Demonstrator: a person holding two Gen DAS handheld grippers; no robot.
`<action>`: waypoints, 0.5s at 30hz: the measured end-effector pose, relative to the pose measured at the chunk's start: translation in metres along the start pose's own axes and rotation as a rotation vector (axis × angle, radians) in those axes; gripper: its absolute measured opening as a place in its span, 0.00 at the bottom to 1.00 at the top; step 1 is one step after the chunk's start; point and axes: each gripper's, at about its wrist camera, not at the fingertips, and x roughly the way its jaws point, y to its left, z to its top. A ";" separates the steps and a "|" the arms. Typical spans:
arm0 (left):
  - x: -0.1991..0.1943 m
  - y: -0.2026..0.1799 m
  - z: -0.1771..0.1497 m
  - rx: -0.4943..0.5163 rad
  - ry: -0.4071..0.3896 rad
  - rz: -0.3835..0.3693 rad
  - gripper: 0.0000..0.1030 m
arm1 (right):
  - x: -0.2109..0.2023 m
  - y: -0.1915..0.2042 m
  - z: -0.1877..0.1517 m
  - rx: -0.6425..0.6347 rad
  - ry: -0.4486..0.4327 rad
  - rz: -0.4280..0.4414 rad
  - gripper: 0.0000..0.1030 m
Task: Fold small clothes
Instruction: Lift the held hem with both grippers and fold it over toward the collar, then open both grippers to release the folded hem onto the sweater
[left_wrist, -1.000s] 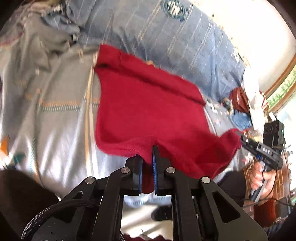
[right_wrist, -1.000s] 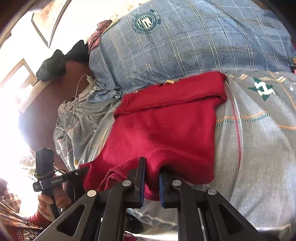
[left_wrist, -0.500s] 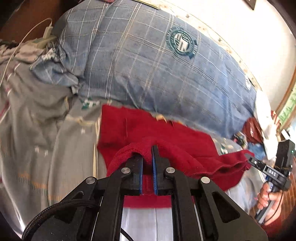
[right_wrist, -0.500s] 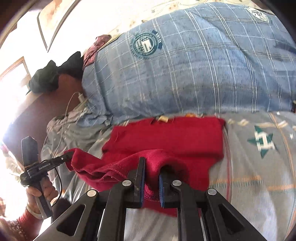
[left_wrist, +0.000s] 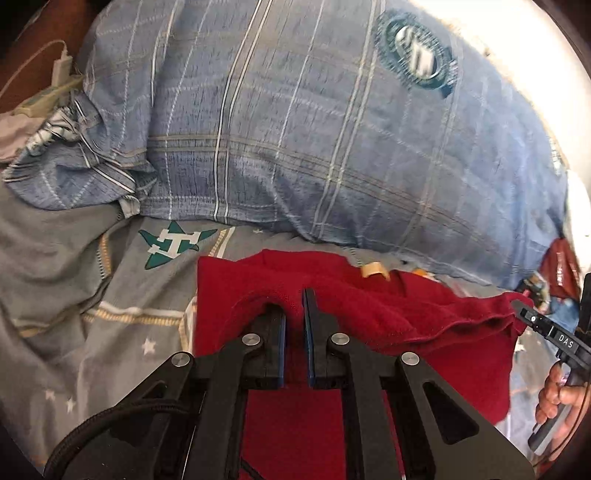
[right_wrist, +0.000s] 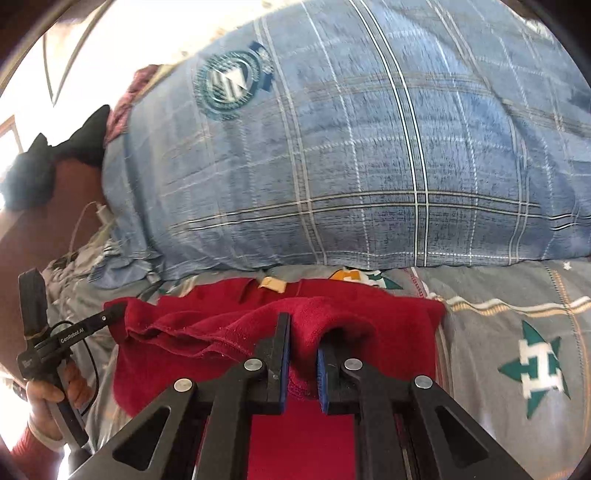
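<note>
- The red knit garment lies on the grey star-print bedsheet, just in front of the blue plaid pillow; its far edge, with a small tan label, sits close to the pillow's base
- The left gripper is pinched on one corner of the near hem, red cloth bunched between and over its blue pads
- The right gripper is likewise clamped on the other hem corner, a thick wad of the knit filling the gap between its fingers
- Between the two grips the hem hangs as a raised, slightly sagging ridge above the flat lower layer, well forward toward the label end
- My reading: the bottom-to-top fold is under way and nearly carried across, but the lifted edge is not yet laid down or lined up with the far edge
- Left to do, as I judge it: lower the hem onto the far part, let go with both grippers, smooth it, and probably fold again to make a compact bundle
- No other small clothes awaiting folding can be made out for sure
</note>
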 end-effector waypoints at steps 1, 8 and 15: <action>0.008 0.002 0.002 -0.002 0.014 0.001 0.07 | 0.013 -0.005 0.003 0.012 0.015 -0.002 0.10; 0.049 0.019 0.010 -0.052 0.109 -0.034 0.13 | 0.074 -0.043 0.015 0.129 0.101 0.010 0.19; 0.008 0.029 0.026 -0.078 -0.016 -0.089 0.79 | 0.022 -0.072 0.019 0.261 -0.034 0.063 0.53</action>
